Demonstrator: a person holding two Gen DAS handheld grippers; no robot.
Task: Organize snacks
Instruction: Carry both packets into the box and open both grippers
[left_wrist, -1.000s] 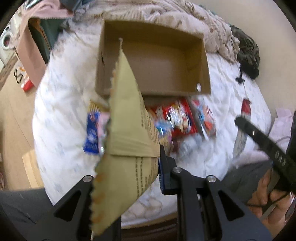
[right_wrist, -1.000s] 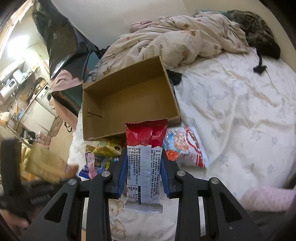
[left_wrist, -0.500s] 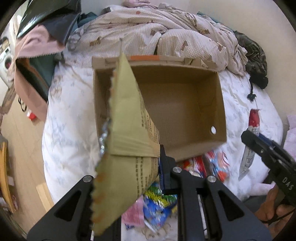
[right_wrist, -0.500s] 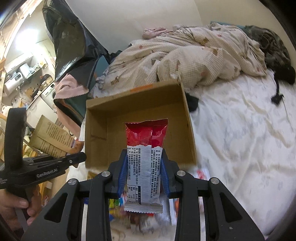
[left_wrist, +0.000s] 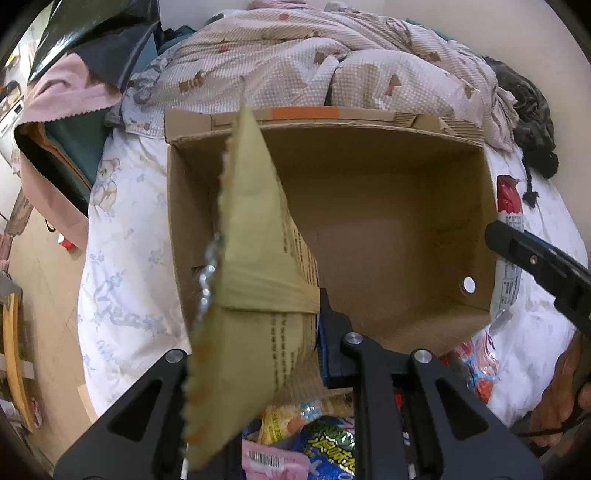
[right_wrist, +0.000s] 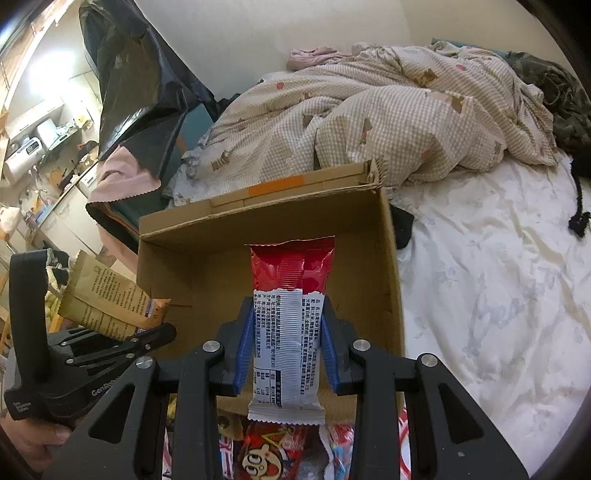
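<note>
The left gripper (left_wrist: 258, 332) is clamped on a tan snack packet (left_wrist: 255, 258), which stands on edge over the near left part of an open cardboard box (left_wrist: 388, 236) on a white flowered sheet (left_wrist: 125, 258). Loose snack packets (left_wrist: 314, 439) lie just near the box. At the right, the right gripper (left_wrist: 517, 240) pinches a red and white packet (left_wrist: 509, 206). A checked quilt (left_wrist: 332, 66) lies beyond the box.

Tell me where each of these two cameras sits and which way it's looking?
Left wrist: on the left tool, looking steeply down into the cardboard box; it grips a tan snack packet; the right tool shows.
Right wrist: on the right tool, looking down at the box; it grips a red-and-white snack bar; the left tool shows.
Shared: box, checked quilt, both snacks.
</note>
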